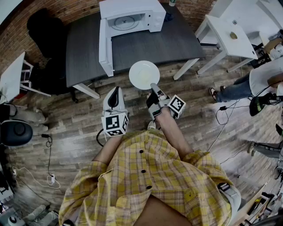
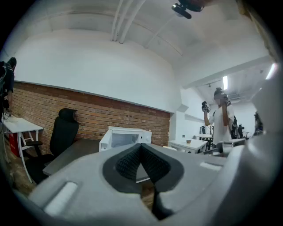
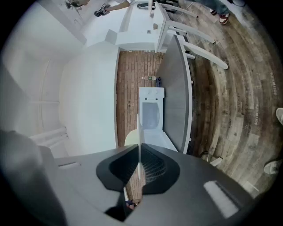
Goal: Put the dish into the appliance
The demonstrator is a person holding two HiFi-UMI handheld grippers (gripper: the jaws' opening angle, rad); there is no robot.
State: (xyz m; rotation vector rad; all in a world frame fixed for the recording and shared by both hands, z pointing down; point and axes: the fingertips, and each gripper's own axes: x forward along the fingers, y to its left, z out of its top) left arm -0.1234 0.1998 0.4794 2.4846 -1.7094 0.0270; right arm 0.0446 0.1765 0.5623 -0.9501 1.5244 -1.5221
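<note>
Plain white round plate (image 1: 143,75), centre frame, pinched at its rim by the right gripper (image 1: 154,89). The left gripper (image 1: 116,93) is closed and empty. White microwave (image 1: 132,20) stands open above.

A brick wall (image 1: 66,9) backs a dark table (image 1: 86,50), black chair (image 1: 40,27) and plank floor (image 1: 208,132).

Left tool (image 2: 141,146) closed, empty; microwave (image 2: 126,137) door seemingly open beyond

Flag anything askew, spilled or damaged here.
Nothing stands out. The plate looks empty and whole, clamped by its rim in the right hand-held gripper, short of the table. The microwave stands on the table with its door swung wide open, which suits loading.
</note>
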